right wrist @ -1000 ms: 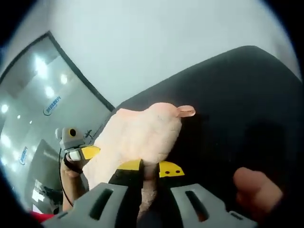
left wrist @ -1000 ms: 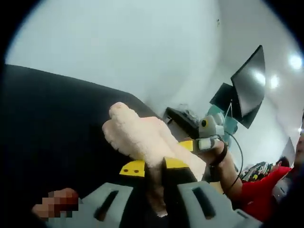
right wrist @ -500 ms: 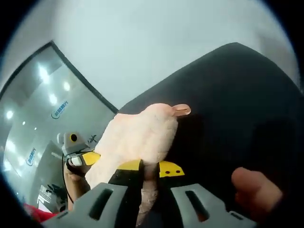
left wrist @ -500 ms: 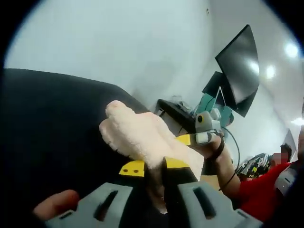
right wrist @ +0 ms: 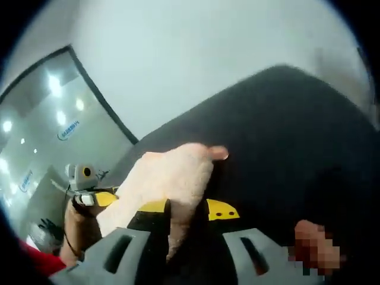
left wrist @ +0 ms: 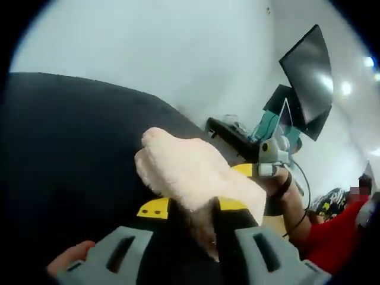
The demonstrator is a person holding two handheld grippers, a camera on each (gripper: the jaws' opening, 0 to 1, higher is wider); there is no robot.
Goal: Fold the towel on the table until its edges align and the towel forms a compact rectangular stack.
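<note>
Cream towel (left wrist: 190,175) pinched in both clenched grippers, left (left wrist: 187,209) and right (right wrist: 184,212), above black table (left wrist: 65,154); white wall (left wrist: 148,53) behind.

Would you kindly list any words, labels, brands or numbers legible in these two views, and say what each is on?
Nothing can be read with confidence.
Blue sign on the glass wall, right gripper view: lettering too small and blurred to read.
Towel, table, monitor and both grippers, left gripper and right gripper: no legible text.
</note>
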